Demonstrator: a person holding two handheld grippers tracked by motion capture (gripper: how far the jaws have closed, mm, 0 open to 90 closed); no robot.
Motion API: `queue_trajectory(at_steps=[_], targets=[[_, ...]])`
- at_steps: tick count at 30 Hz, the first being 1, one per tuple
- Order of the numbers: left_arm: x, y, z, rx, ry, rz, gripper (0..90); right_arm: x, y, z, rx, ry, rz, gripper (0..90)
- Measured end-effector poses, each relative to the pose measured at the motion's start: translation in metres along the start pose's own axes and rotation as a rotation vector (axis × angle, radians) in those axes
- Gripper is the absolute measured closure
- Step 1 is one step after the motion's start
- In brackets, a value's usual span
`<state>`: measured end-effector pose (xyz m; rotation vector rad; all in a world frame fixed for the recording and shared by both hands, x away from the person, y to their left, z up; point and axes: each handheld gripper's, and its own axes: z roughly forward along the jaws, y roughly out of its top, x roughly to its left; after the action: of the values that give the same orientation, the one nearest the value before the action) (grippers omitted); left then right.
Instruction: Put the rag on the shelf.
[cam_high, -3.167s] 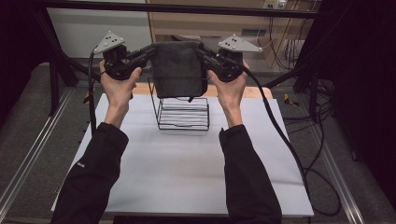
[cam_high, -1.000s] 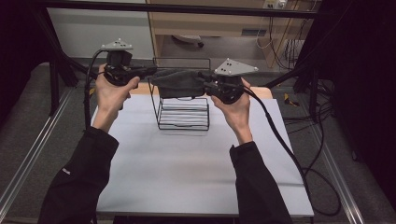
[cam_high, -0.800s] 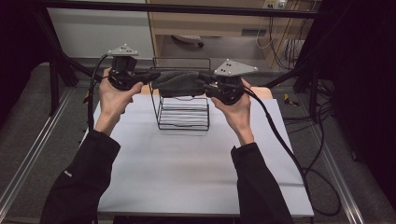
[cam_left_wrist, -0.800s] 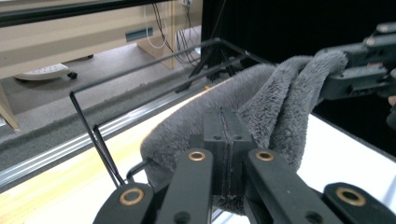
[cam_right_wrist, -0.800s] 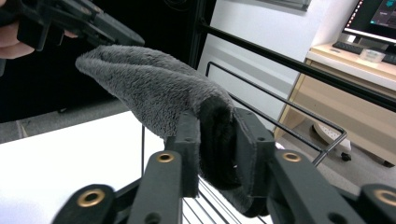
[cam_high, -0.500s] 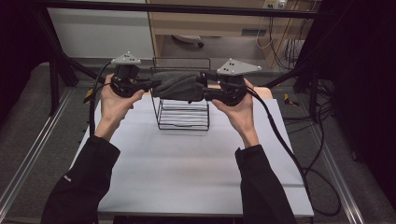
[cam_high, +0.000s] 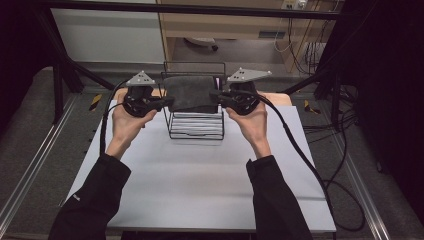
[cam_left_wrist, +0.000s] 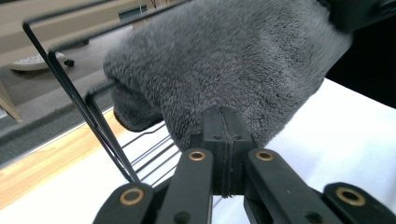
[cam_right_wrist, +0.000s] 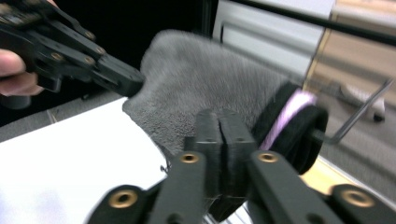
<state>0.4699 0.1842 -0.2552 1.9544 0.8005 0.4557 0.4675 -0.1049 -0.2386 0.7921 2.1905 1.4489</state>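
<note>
Both hands have dropped, bringing the grey towel (cam_high: 190, 94) down onto the wire rack (cam_high: 196, 129) top. Left tool (cam_high: 167, 103) pinches its left edge; right tool (cam_high: 215, 96), just re-closed, pinches the right edge. Keep it taut, lowering both ends evenly.

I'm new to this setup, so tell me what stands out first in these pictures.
A dark grey fluffy towel is stretched between the left gripper and right gripper, each pinched shut on one end. It hangs over a black wire rack at the far middle of the white table.
</note>
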Motion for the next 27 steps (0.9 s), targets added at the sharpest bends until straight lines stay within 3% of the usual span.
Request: queue_trajectory(at_steps=[4,8,13,18,22,27], targets=[[0.001,-0.007,0.01,0.006,0.011,-0.01,89.7,-0.005,-0.012,0.012,0.023,-0.016,0.022,90.0],[0.004,-0.014,0.021,0.018,0.024,-0.025,89.7,-0.009,-0.024,0.022,0.013,-0.032,0.053,90.0],[0.004,-0.016,0.023,0.008,0.023,-0.029,88.8,-0.009,-0.029,0.029,0.004,-0.035,0.049,82.3],[0.0,-0.018,0.009,-0.004,0.007,-0.038,78.0,0.001,-0.024,0.012,-0.043,-0.015,0.032,63.7],[-0.006,-0.021,-0.002,0.006,0.005,-0.029,61.0,0.006,-0.02,-0.007,-0.066,-0.028,0.043,41.8],[-0.009,-0.034,-0.01,0.053,-0.008,-0.011,40.8,0.005,-0.023,-0.023,-0.037,-0.051,0.059,22.4]])
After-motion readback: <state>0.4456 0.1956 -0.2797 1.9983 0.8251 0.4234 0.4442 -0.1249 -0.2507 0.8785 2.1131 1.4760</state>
